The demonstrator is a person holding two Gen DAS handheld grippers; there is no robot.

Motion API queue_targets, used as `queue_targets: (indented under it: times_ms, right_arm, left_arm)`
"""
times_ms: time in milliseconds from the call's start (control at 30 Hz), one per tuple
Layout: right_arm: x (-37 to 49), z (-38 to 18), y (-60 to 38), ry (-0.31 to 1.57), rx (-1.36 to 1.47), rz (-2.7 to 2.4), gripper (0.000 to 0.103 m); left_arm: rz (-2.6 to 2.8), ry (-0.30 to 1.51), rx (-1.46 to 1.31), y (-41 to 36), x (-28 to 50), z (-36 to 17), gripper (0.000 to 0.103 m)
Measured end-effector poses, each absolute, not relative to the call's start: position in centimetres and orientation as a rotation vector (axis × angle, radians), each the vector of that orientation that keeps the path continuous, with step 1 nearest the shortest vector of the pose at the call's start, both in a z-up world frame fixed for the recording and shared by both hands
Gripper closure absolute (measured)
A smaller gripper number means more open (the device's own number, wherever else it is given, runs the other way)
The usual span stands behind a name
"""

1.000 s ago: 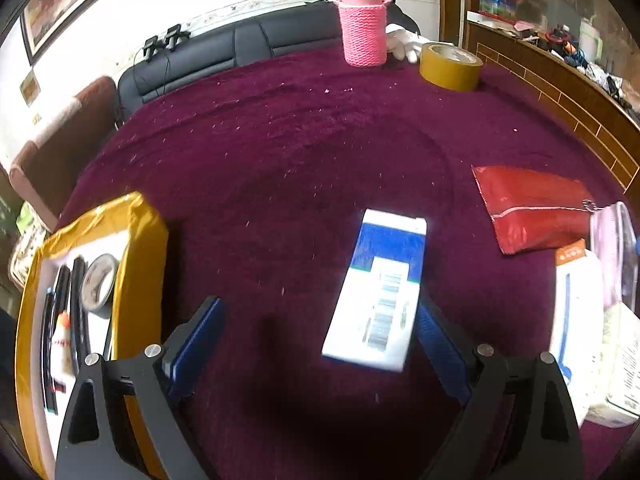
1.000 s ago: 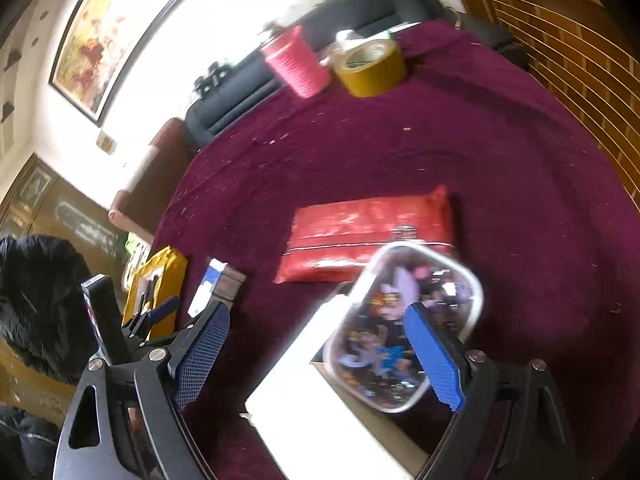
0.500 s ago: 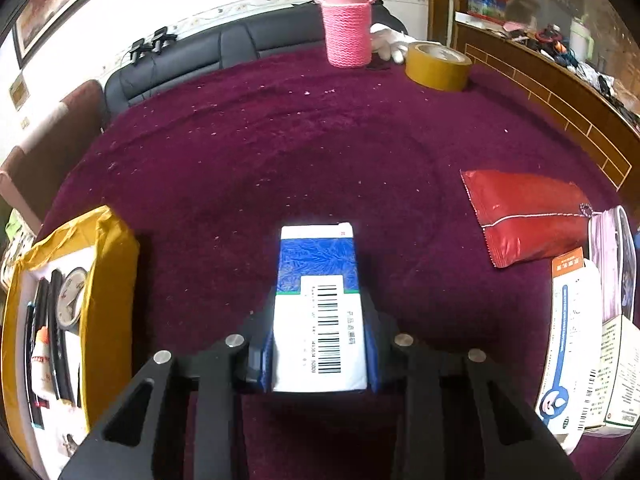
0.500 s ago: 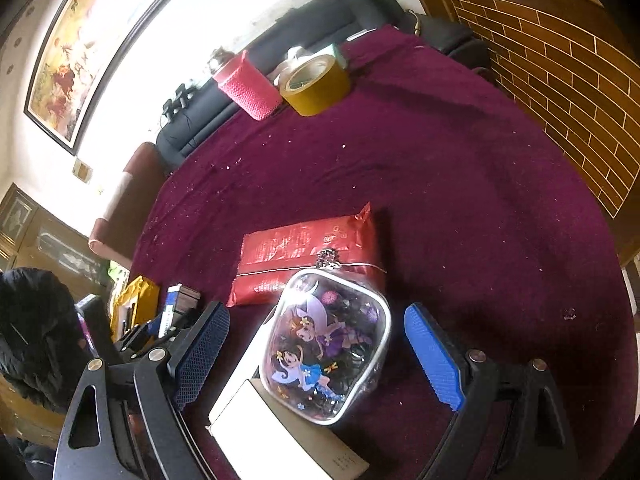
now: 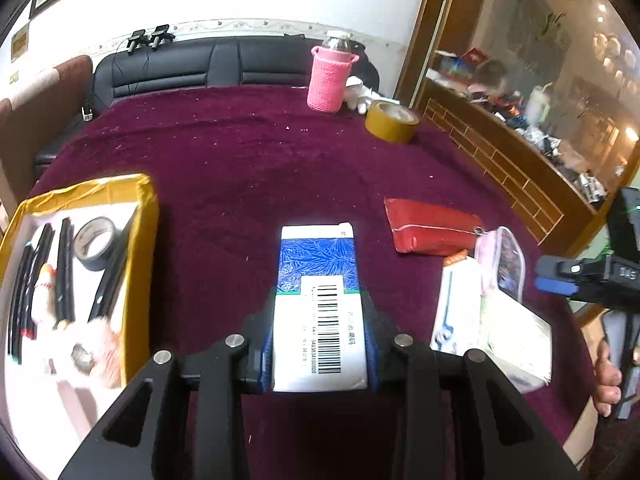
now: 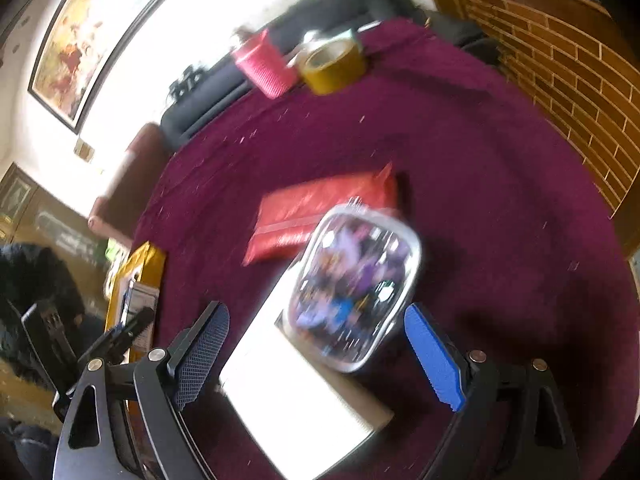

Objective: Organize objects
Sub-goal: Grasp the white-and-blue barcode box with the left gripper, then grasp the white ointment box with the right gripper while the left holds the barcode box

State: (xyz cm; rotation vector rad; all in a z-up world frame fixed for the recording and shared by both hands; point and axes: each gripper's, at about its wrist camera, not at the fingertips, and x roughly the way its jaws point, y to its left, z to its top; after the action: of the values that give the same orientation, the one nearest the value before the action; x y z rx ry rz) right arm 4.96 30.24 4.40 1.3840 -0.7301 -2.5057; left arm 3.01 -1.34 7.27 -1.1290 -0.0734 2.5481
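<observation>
Two grippers are ours: the left gripper (image 5: 320, 344) clamps the blue-and-white box (image 5: 319, 304) at lower centre. Our right gripper (image 6: 320, 354) gapes wide below the cartoon pouch (image 6: 354, 286), mid-frame.

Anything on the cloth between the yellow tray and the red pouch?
Left wrist view: only the blue-white box, clamped in the left hand-held gripper, between yellow tray and red pouch.
</observation>
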Motion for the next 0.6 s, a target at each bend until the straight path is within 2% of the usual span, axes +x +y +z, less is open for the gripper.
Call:
queue_targets:
  times_ms: [167,300,533,600]
  right_arm:
    - [4.6,4.8,26.7,-0.825,1.321,-2.276,0.01]
    - [2.4,4.5,23.6,-0.758,1.389,-2.271,0.01]
    - [-0.3,4.5,20.2,-0.491,1.676,-2.426,0.01]
    - [-1.1,4.3,19.1,-0.393,1.777,-2.43,0.007]
  left_arm:
    - [2.557,-0.124,-1.147,-3.7,5.3,7.0,0.07]
    - [2.556,-0.176,-1.164,-5.4,6.6,6.7,0.07]
    - [2.578,-0.186,-1.091,-7.4,9.0,7.3,0.07]
    - [2.576,-0.192,-1.069,-7.8,9.4,7.5,0.07]
